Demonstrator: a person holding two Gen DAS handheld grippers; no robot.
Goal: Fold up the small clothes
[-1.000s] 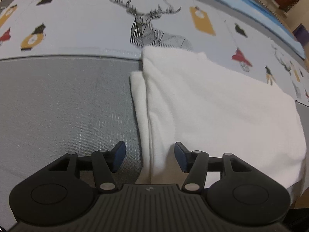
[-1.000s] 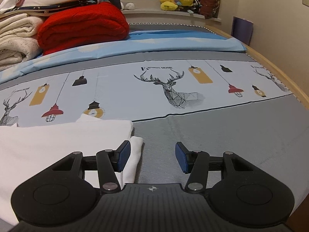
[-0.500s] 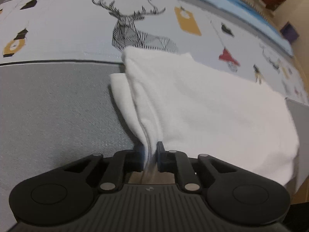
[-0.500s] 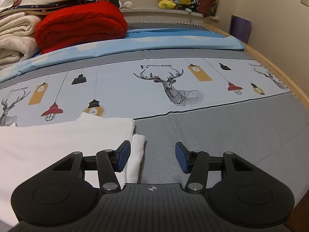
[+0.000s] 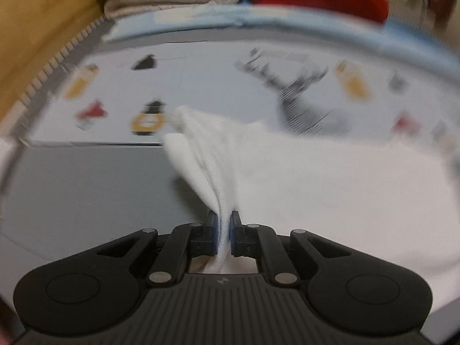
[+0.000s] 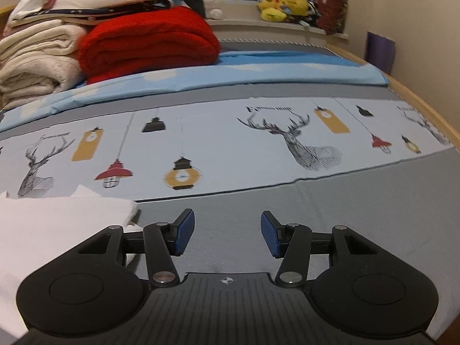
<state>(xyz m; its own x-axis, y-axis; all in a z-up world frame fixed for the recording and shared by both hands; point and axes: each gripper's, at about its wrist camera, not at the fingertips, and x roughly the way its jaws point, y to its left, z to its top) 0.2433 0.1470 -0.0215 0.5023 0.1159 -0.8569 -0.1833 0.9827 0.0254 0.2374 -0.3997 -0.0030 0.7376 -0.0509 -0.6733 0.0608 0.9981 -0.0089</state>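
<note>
Deer-print bedsheet point(image 6: 230, 149), red blanket point(image 6: 146, 40) behind, left gripper point(image 5: 223, 224) pinching white garment point(image 5: 330, 178), right gripper point(image 6: 227, 230) wide

Printed lettering is found only on the bedsheet point(image 6: 230, 132). In the right wrist view, a short line of dark capitals is set just above the antlers of the right-hand deer print point(image 6: 290, 141); its first letter is read as "F", and the remaining letters are too small to be made out. A fainter line above the left-hand deer print point(image 6: 37, 169) cannot be read. In the left wrist view, the same lettering is blurred beyond reading.
</note>
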